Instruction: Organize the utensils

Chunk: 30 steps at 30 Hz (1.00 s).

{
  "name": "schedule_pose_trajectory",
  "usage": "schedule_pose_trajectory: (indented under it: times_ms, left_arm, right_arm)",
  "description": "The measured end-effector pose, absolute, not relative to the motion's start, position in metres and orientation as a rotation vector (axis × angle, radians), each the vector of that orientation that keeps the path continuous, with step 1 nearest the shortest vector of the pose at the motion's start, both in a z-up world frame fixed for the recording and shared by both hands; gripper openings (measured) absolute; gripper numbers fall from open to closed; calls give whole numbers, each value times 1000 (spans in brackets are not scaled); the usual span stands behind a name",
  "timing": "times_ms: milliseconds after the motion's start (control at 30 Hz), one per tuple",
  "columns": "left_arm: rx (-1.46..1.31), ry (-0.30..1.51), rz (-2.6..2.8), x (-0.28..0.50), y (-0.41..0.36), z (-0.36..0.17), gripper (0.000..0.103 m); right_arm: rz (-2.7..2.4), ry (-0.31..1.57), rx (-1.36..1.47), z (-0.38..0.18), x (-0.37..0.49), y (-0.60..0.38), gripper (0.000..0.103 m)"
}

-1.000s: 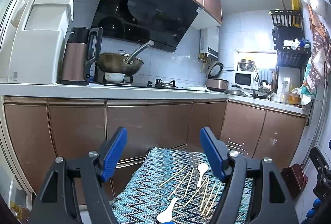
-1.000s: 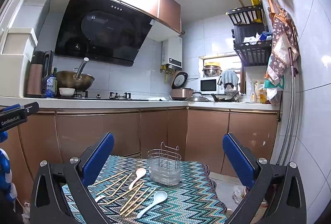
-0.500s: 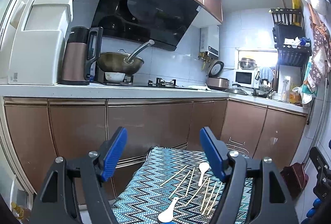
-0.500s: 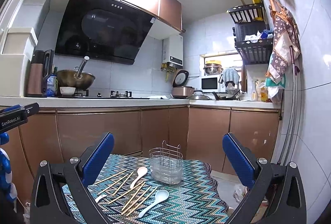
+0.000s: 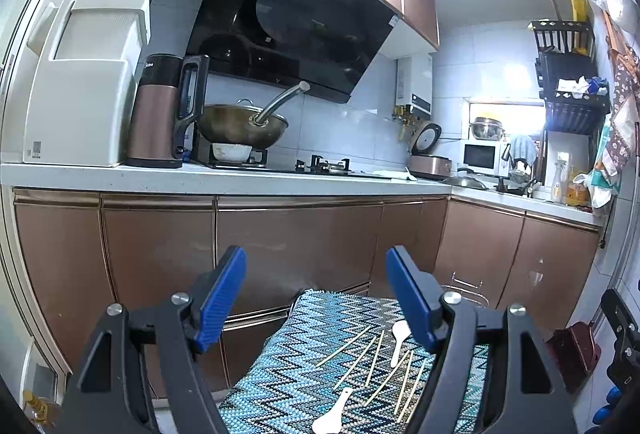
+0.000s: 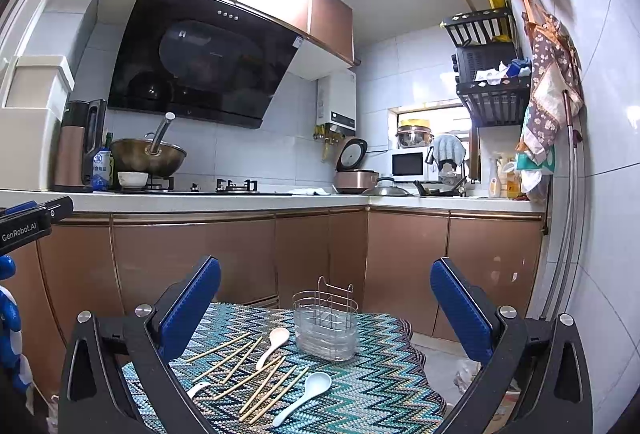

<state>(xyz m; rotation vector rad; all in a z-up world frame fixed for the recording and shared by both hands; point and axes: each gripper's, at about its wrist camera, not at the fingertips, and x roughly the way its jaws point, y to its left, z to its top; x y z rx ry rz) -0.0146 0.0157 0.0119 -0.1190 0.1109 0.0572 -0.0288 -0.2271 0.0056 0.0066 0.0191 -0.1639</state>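
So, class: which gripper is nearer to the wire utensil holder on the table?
Right, probably. The right gripper faces the holder centred between its open fingers. The left gripper sits further left, with the holder mostly hidden behind its right finger.

Scattered flat on the zigzag-cloth desk [image 6: 384, 386]: loose wooden chopsticks [image 6: 262, 380], lying at slightly varied angles; three white spoons [image 6: 304, 396] among and beside them. Just right of them, standing upright, an empty wire utensil holder [image 6: 326, 326].
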Motion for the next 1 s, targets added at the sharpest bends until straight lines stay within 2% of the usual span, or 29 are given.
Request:
schedule_pose_trajectory:
  times_ms: [600, 1000]
  left_arm:
    - [-146, 167, 67, 41, 31, 8, 71]
    - [-242, 383, 23, 111, 41, -31, 71]
  right_arm:
    - [-176, 85, 76, -5, 6, -267, 103]
    - [-171, 181, 86, -23, 42, -286, 103]
